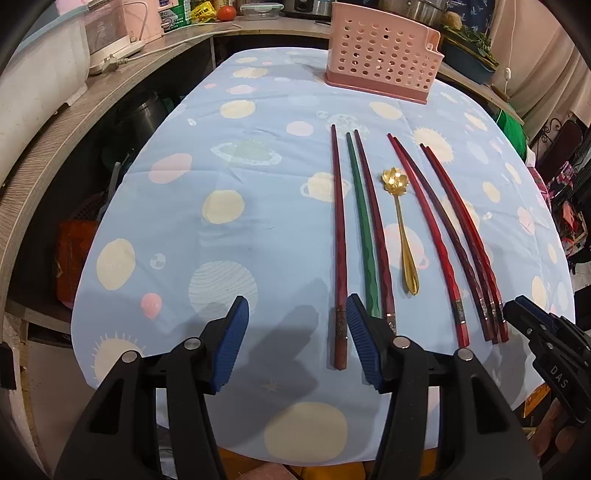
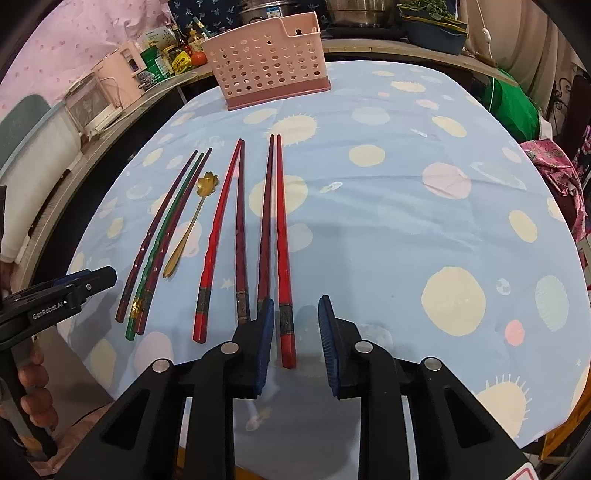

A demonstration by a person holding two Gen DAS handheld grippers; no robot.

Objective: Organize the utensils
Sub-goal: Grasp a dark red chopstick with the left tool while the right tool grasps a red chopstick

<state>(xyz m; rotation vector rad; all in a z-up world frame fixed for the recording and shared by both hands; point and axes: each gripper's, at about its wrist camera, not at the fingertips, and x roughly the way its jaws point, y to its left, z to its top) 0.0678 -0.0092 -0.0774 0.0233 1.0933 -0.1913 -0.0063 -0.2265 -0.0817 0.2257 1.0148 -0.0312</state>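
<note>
Red chopstick [image 2: 285, 295], rightmost of seven laid out, is straddled unpinched by spread right gripper [image 2: 295, 343]; left gripper [image 1: 295, 347] spread, seemingly empty. Pickup pending; pink holder [image 2: 269, 70] at twelve o'clock.

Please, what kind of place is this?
Probably a home kitchen or dining corner. A table under a planet-print cloth holds chopsticks and a pink utensil basket; the counter behind carries steel pots and food packets.
</note>
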